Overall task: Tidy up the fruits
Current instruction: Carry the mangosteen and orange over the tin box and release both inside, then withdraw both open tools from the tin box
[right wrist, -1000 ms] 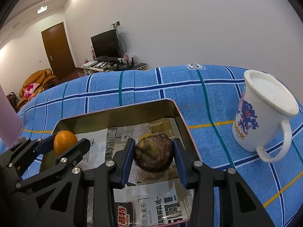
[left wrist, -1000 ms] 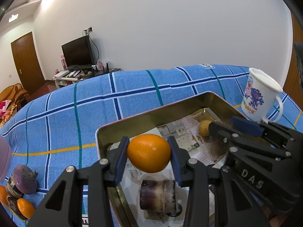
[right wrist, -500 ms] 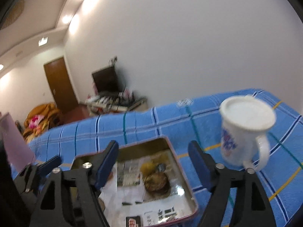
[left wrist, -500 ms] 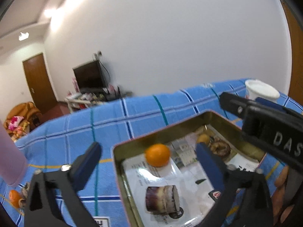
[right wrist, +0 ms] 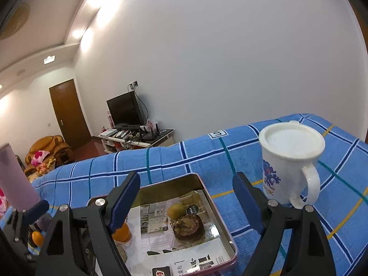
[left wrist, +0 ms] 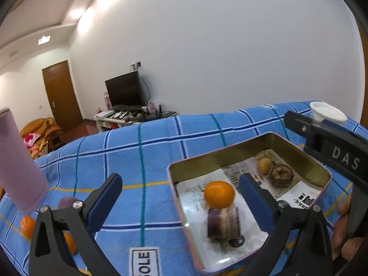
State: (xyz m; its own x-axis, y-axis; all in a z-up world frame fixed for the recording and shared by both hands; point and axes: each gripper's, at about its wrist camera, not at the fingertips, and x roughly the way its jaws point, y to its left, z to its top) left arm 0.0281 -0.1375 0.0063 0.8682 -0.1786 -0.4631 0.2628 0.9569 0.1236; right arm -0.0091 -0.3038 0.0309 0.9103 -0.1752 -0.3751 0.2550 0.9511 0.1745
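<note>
Both my grippers, left (left wrist: 178, 189) and right (right wrist: 186, 193), have just been opening, jaws apart, nothing between. Orange (left wrist: 219, 194) lies in tin (left wrist: 299, 148), brown fruit (left wrist: 281, 178) at its 2 o'clock.

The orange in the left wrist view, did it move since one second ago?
Yes. The orange left the open left gripper and now lies in the tin.
</note>
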